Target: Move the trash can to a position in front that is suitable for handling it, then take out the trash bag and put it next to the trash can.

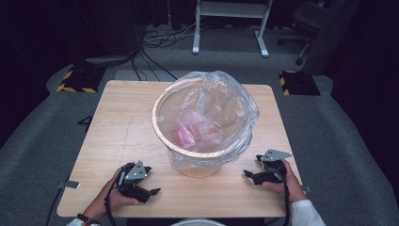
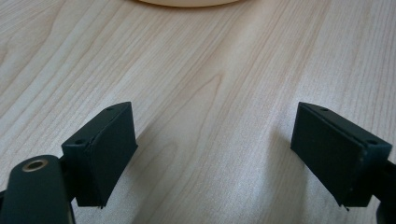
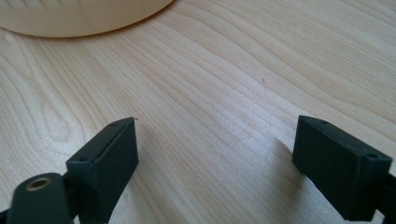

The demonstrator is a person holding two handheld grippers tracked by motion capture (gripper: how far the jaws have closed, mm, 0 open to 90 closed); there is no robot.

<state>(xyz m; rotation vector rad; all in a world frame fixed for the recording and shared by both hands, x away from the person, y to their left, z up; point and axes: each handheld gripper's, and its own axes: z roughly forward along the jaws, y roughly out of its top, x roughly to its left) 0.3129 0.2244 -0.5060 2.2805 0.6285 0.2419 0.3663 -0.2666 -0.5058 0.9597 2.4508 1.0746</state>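
A round cream waste bin [image 1: 197,167] stands in the middle of the wooden table [image 1: 117,127], lined with a clear plastic bag [image 1: 230,106] folded over its rim. Something pink [image 1: 188,132] lies inside the bag. My left gripper [image 1: 149,181] rests low over the table at the bin's front left, held by a hand, its jaws wide apart over bare wood [image 2: 215,140]. At the bin's front right, my right gripper [image 1: 251,167] is also open with nothing between its jaws [image 3: 215,149]. The bin's base [image 3: 79,16] shows at the top of the right gripper view.
The table sits on grey carpet. Behind it are a white frame's legs [image 1: 230,28], loose cables [image 1: 160,40], an office chair [image 1: 308,21] and two black-and-yellow striped blocks [image 1: 77,80]. Bare wood lies on both sides of the bin.
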